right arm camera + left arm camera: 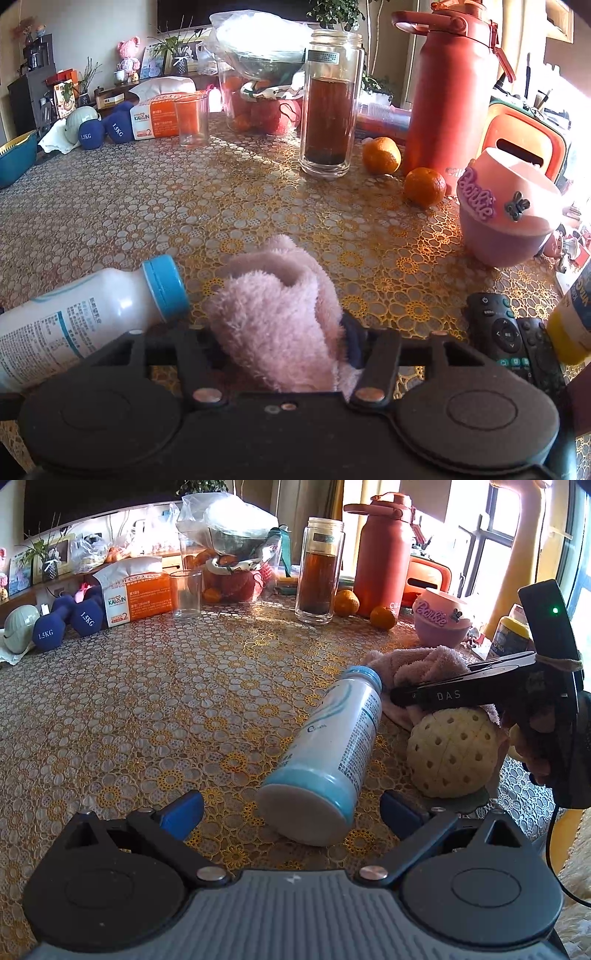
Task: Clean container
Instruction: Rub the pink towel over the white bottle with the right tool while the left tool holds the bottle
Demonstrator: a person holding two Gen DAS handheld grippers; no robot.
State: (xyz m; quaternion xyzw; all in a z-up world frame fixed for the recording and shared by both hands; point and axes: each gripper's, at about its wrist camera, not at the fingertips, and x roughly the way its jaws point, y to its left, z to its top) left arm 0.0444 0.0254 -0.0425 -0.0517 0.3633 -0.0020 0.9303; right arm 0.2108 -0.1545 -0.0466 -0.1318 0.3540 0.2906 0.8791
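1. Left gripper (291,808) – fingers apart, straddling the base of the white bottle (328,753), not touching it.
2. Bottle lies on its side on the table (147,701); long axis runs away from the left gripper, blue cap (364,675) pointing toward the pink cloth (280,325).
3. Right gripper (284,343) – clamped on the cloth.
4. Risk: the round bottle may roll away if wiped before it is gripped.

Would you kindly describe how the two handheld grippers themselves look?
The left gripper has blue finger pads, black linkage arms and a ribbed grey body. The right gripper is black, marked "DAS", with a green indicator light, a black cable and string tied around it.
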